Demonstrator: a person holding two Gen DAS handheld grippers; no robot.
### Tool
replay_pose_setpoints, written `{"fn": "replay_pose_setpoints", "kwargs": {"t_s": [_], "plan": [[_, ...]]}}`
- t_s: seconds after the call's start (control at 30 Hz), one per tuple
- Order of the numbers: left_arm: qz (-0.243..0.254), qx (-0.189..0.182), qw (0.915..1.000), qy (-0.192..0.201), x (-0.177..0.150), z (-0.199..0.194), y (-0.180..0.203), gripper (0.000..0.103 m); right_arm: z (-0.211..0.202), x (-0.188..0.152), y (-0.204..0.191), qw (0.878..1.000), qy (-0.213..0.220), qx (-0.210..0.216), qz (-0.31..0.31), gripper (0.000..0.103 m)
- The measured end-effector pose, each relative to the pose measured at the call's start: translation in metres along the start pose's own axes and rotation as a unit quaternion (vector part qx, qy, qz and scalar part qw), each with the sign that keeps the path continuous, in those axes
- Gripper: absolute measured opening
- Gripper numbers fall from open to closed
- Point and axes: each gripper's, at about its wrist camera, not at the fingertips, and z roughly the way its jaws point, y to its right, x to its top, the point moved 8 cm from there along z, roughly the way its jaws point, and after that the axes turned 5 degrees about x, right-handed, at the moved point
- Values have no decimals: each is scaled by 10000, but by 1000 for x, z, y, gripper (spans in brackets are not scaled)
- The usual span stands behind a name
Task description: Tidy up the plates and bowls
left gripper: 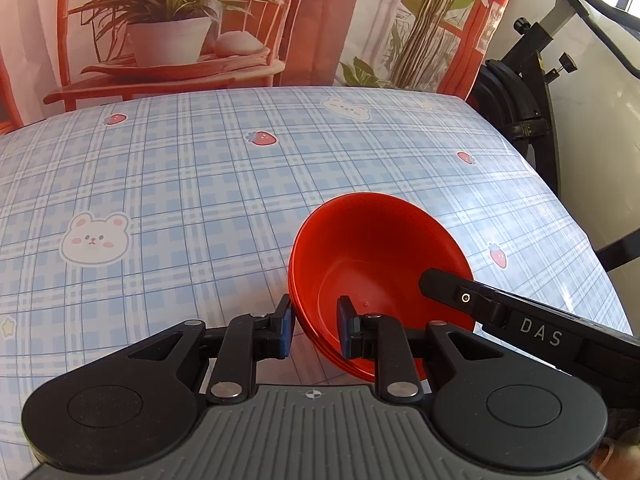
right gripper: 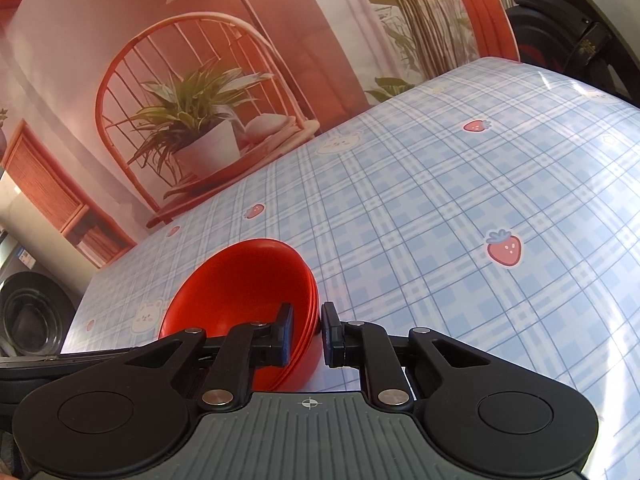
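Observation:
A nested stack of red bowls (left gripper: 372, 248) (right gripper: 240, 280) sits tilted over the blue checked table, its open side toward both cameras. My left gripper (left gripper: 316, 326) straddles the stack's near left rim, one pad on the outer wall and one inside, shut on it. My right gripper (right gripper: 308, 330) is shut on the opposite rim, its left pad inside the bowl and its right pad outside. In the left wrist view, one of the right gripper's fingers (left gripper: 440, 280) reaches into the bowl from the right. The grippers' bodies hide the stack's underside.
The table (left gripper: 200, 180) (right gripper: 440, 200) wears a blue plaid cloth with bears and strawberries. A printed backdrop of a chair and potted plant (left gripper: 172, 36) hangs at its far edge. A black stand (left gripper: 520, 88) rises past the right edge.

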Motion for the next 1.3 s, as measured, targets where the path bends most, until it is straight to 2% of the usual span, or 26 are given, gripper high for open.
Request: {"fn": "replay_pose_setpoints", "kwargs": {"t_s": [0.37,0.53,0.8,1.0,1.3], "plan": [[-53,-65,10000,45,-3,-4,7,24,-6,0,2,9999,17,-158,-20,14],[-136,-218,9996,138,-6,-20,9,24,-19,3,-5,9995,152,-246,-116,14],[-336,-223,9982,444,-7,-54,-5,22,-42,0,-31,9992,202,-160,-306,13],[-576,-259,9967,505,-16,-73,-19,15,-56,-12,-49,9992,199,-150,-314,12],[-876,-159,9937,677,-26,-105,-48,13,-70,-26,-92,9985,158,-45,-527,12]]}}
